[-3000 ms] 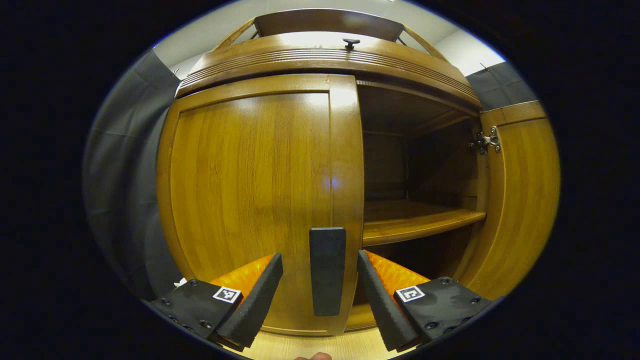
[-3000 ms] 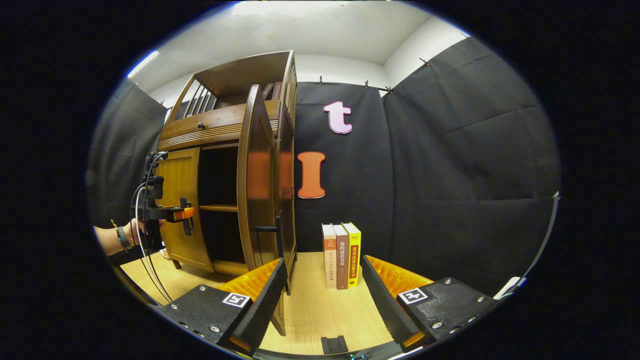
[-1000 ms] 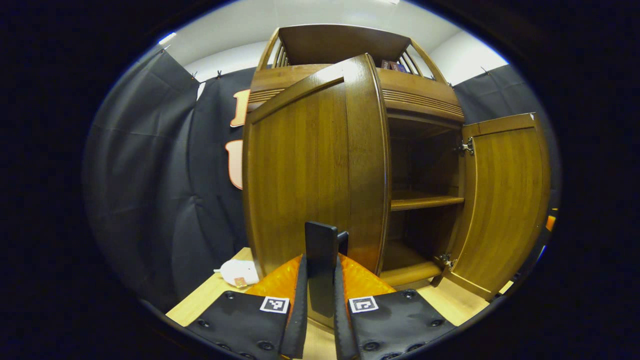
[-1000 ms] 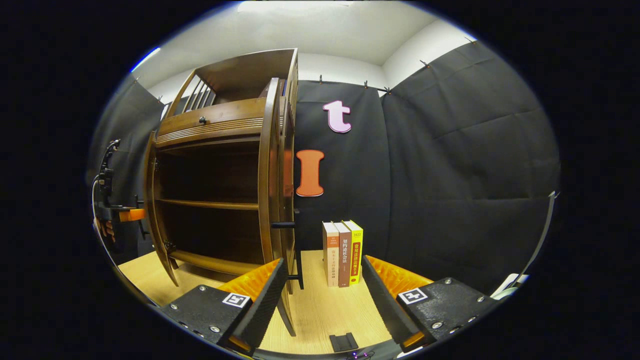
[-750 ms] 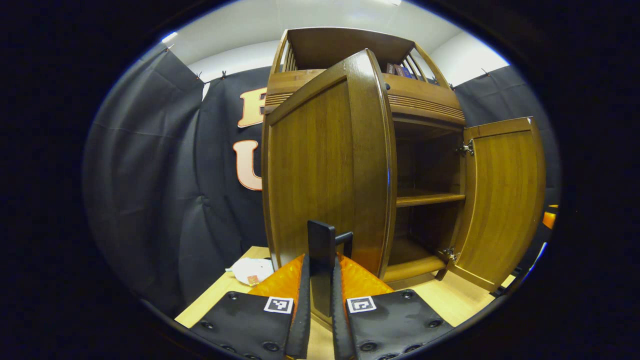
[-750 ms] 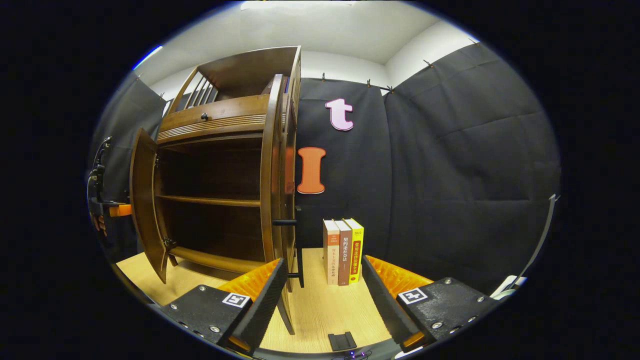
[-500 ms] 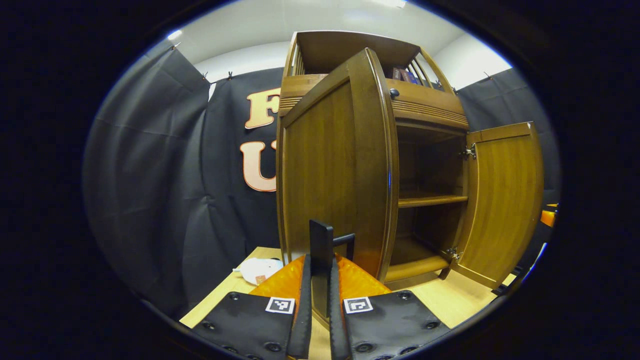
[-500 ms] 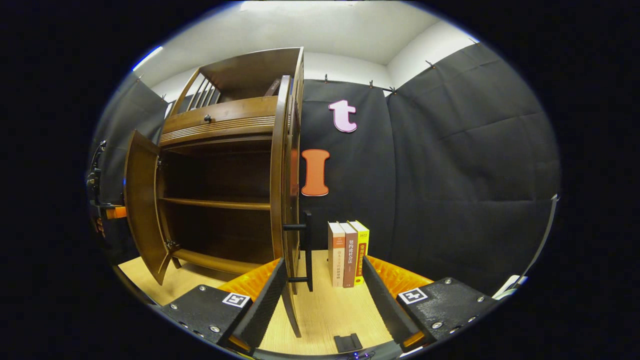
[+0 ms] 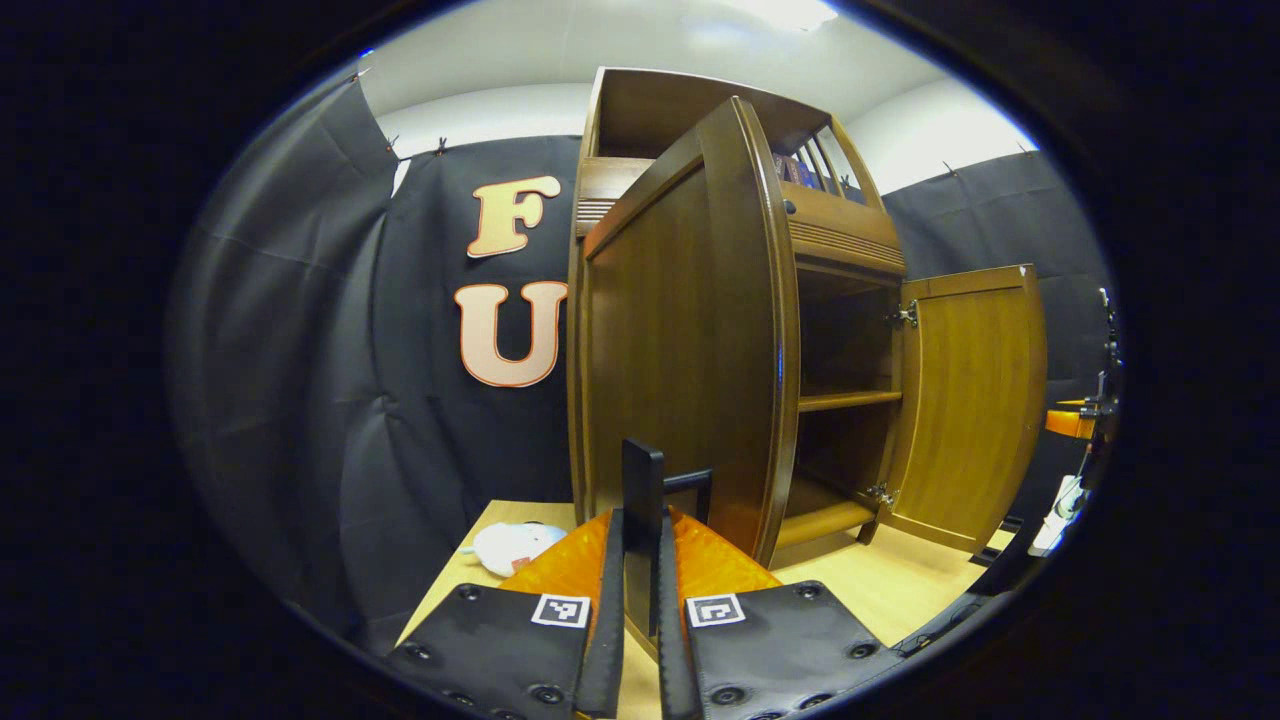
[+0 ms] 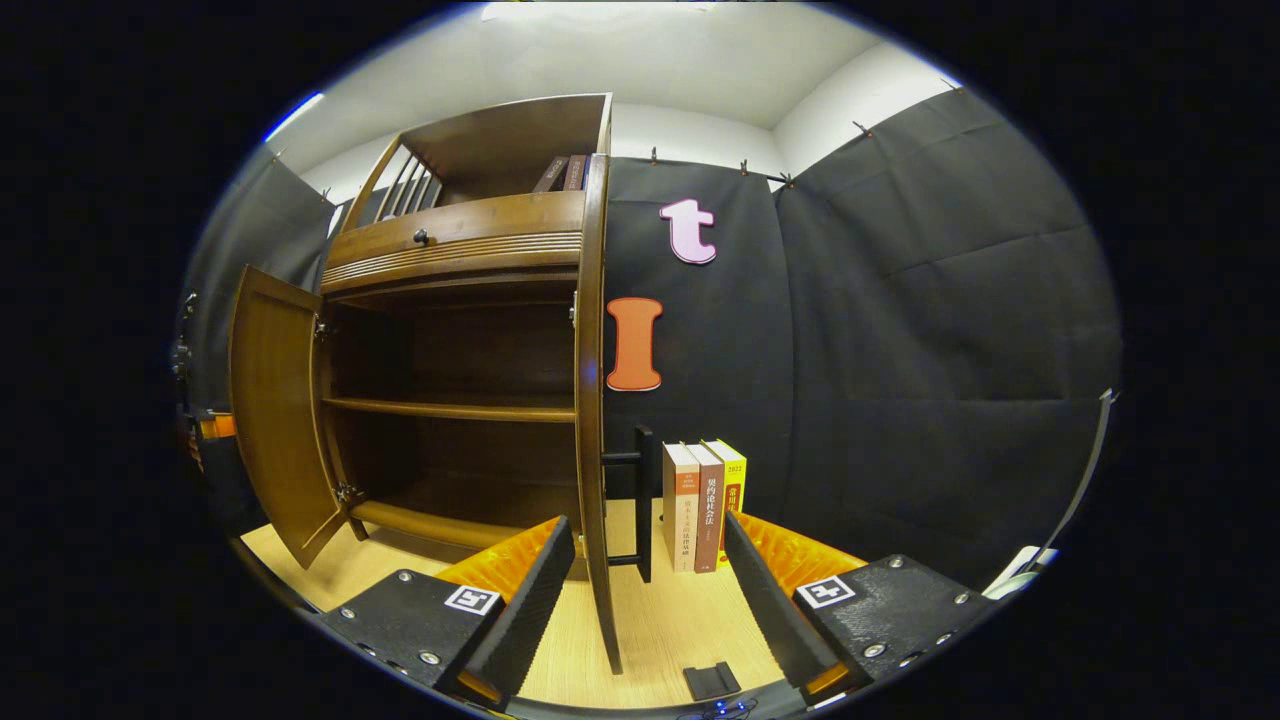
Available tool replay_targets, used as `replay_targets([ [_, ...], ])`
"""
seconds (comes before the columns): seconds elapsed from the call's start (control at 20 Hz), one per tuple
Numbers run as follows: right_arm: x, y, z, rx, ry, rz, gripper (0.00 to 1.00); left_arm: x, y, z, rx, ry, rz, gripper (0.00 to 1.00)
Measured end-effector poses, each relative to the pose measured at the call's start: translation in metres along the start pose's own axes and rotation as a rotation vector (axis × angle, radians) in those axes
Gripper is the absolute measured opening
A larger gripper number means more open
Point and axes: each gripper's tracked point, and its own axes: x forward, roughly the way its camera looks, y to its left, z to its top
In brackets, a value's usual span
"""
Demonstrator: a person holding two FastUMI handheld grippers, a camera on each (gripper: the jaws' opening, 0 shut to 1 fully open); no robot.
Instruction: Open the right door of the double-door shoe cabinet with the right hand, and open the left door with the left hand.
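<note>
handle (image 9: 642, 520): lower end is buried between the left tongs' pads (image 9: 606, 640); can't see where it stops
books up top (image 10: 560, 172): just a sliver behind the right door (image 10: 590, 400); no telling how many
white thing on the table (image 9: 508, 546): partly behind an orange finger; no clue what it is

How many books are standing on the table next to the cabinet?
3: a white-and-orange book, a brown book and a yellow book, upright side by side right of the open right door.
</note>
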Motion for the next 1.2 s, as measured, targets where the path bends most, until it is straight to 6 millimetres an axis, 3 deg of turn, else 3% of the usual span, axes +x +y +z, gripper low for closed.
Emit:
replay_targets([
  [0.15, -0.002, 0.006, 0.003, -0.001, -0.003, -0.020, 0.92, -0.004, 0.036, 0.002, 0.007, -0.012, 0.038, 0.23],
  [0.25, -0.004, 0.010, 0.007, 0.008, -0.004, -0.028, 0.92, -0.003, 0.055, -0.001, -0.020, -0.019, 0.054, 0.05],
  [0.3, -0.006, 0.013, 0.011, 0.013, -0.009, -0.030, 0.92, -0.003, 0.057, -0.001, -0.020, -0.023, 0.039, 0.03],
  [0.4, -0.008, 0.014, 0.019, 0.015, -0.021, -0.042, 0.92, -0.004, 0.067, 0.000, 0.001, -0.027, 0.012, 0.16],
  [0.45, -0.010, 0.014, 0.021, 0.016, -0.025, -0.049, 0.92, -0.003, 0.071, -0.001, 0.010, -0.026, -0.003, 0.08],
  [0.5, -0.010, 0.015, 0.023, 0.017, -0.027, -0.054, 0.92, -0.003, 0.075, -0.001, 0.010, -0.025, -0.021, 0.08],
  [0.55, -0.011, 0.016, 0.023, 0.020, -0.027, -0.060, 0.92, -0.002, 0.080, 0.000, 0.003, -0.028, -0.039, 0.16],
  [0.6, -0.012, 0.017, 0.024, 0.023, -0.028, -0.065, 0.92, -0.003, 0.082, 0.000, -0.013, -0.037, -0.057, 0.08],
  [0.7, -0.012, 0.018, 0.023, 0.026, -0.025, -0.072, 0.92, -0.003, 0.087, 0.002, -0.043, -0.055, -0.089, 0.08],
  [0.8, -0.009, 0.022, 0.021, 0.026, -0.015, -0.069, 0.92, -0.003, 0.087, -0.009, -0.059, -0.034, -0.133, 0.14],
  [0.95, -0.005, 0.028, 0.020, 0.021, -0.006, -0.053, 0.92, -0.020, 0.091, -0.017, -0.074, -0.009, -0.147, 0.14],
  [1.1, -0.002, 0.032, 0.021, 0.008, -0.007, -0.036, 0.92, -0.052, 0.095, -0.024, -0.046, 0.013, -0.071, 0.12],
  [1.2, 0.002, 0.031, 0.017, 0.014, -0.008, -0.032, 0.92, -0.074, 0.082, -0.019, -0.062, 0.008, -0.035, 0.14],
])
